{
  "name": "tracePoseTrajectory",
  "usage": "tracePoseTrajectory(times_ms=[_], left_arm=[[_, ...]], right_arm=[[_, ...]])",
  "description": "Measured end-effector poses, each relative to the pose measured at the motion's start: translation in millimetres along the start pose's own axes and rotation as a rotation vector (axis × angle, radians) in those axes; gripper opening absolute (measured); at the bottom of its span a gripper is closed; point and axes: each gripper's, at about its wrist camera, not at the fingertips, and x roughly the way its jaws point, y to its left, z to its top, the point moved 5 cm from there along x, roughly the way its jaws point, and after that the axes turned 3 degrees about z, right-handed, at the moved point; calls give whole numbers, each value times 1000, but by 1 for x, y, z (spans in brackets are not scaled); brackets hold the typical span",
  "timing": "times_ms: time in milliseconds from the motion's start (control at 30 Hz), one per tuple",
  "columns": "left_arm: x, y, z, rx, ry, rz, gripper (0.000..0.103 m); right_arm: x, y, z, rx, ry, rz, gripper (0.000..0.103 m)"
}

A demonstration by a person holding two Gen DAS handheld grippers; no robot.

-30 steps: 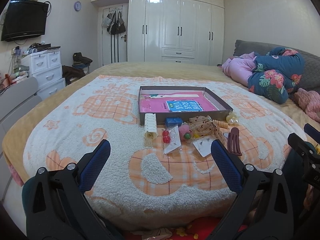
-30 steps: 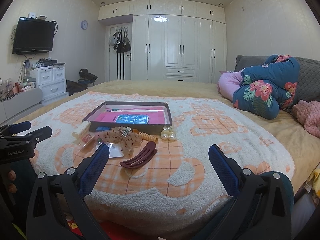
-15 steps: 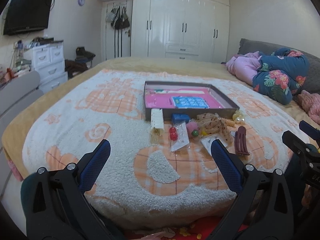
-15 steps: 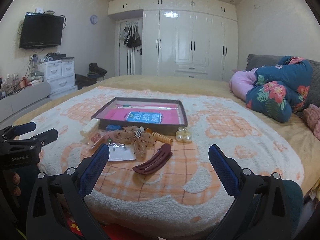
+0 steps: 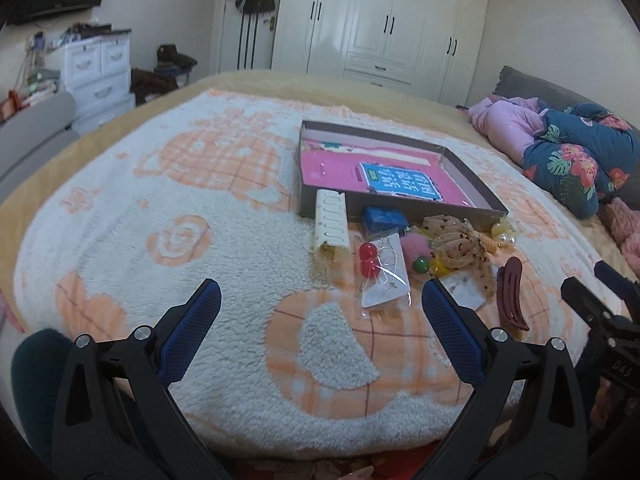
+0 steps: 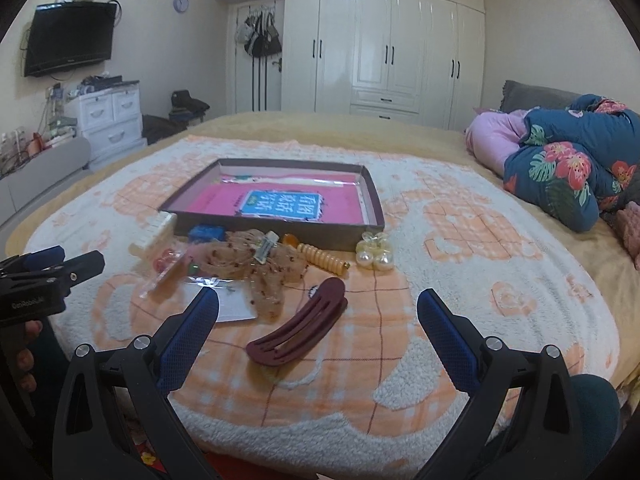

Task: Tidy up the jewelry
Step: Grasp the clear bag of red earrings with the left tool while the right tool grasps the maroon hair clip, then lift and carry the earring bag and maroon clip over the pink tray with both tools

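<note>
Left tool (image 5: 320,304): jaws spread wide, empty, over the blanket (image 5: 160,216).
Jewelry pile (image 6: 256,264): heaped just in front of the box (image 6: 280,236), on the bed.
Maroon hair clip (image 6: 298,330): nearest, between the right tool's fingers.
Pearl clips (image 6: 374,254): beside the box's right corner.
Right tool (image 6: 318,310): released, nothing gripped.

Home bedroom: bed (image 6: 460,280), white wardrobe (image 6: 384,40), wall television (image 6: 68,42)

We see a bed (image 6: 460,208) under a white-and-orange blanket (image 6: 440,320); white wardrobes (image 6: 384,48) fill the far wall; a television (image 6: 68,44) hangs on the left wall above a white drawer unit (image 6: 112,120); a floral quilt (image 6: 568,168) lies bundled at right.
</note>
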Motion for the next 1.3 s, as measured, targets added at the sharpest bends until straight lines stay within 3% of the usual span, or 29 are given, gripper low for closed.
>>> tracePoseTrajectory(times_ms=[400, 467, 700, 767, 867, 1300], left_arm=[[46, -22, 2, 47, 108, -84, 92], [52, -25, 2, 50, 127, -92, 92], [74, -28, -2, 47, 207, -80, 87], [78, -28, -3, 45, 214, -78, 84], [80, -30, -4, 64, 215, -70, 76], [79, -32, -1, 48, 230, -99, 19]], right_arm=[[66, -21, -13, 83, 206, 17, 93], [77, -23, -16, 93, 244, 11, 85], [105, -22, -26, 108, 329, 22, 72], [106, -20, -25, 89, 320, 22, 59], [108, -18, -24, 67, 306, 28, 44], [99, -39, -14, 84, 228, 68, 32]])
